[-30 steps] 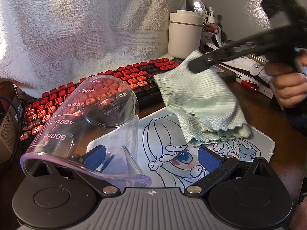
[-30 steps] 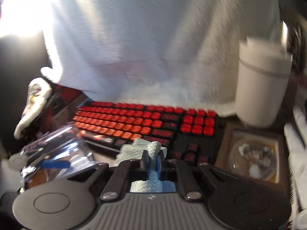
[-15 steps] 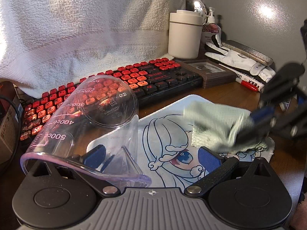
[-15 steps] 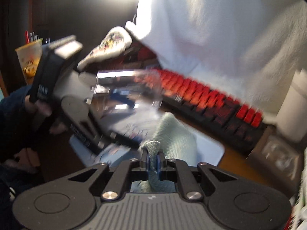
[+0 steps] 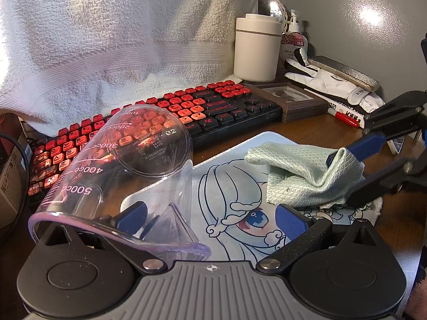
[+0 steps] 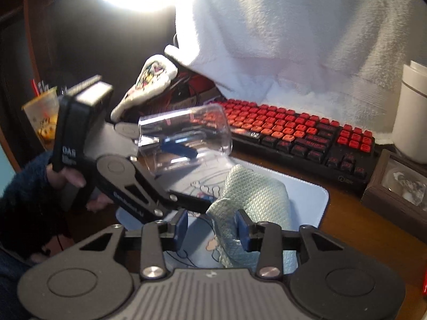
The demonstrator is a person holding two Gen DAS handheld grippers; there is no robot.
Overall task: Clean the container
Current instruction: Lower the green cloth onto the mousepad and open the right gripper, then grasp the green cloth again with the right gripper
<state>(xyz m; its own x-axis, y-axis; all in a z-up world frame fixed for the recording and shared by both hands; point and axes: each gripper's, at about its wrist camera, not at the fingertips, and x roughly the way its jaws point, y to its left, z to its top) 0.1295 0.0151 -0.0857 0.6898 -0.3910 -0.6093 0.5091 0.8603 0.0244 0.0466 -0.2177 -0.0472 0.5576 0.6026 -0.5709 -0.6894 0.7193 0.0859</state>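
A clear plastic measuring cup (image 5: pixel 128 165) with red volume marks lies on its side over the left of the mouse mat. My left gripper (image 5: pixel 210 216) is open wide; its left finger (image 5: pixel 132 214) is inside the cup, hooking the rim, its right finger outside. The cup also shows in the right wrist view (image 6: pixel 186 141). A pale green cloth (image 5: pixel 301 170) lies on the mat (image 5: pixel 234 186). My right gripper (image 6: pixel 210 226) is open, with the cloth (image 6: pixel 253 200) draped against its right finger.
A red and black keyboard (image 5: pixel 186 114) runs behind the mat, under a hanging white towel (image 5: pixel 120 34). A white canister (image 5: pixel 257 48), a pump bottle (image 5: pixel 293 40), a framed picture (image 5: pixel 291 101), a glove and pens stand at the back right.
My right gripper swung the cloth from above the mat down onto it and opened its jaws. The left gripper and the cup have not moved.
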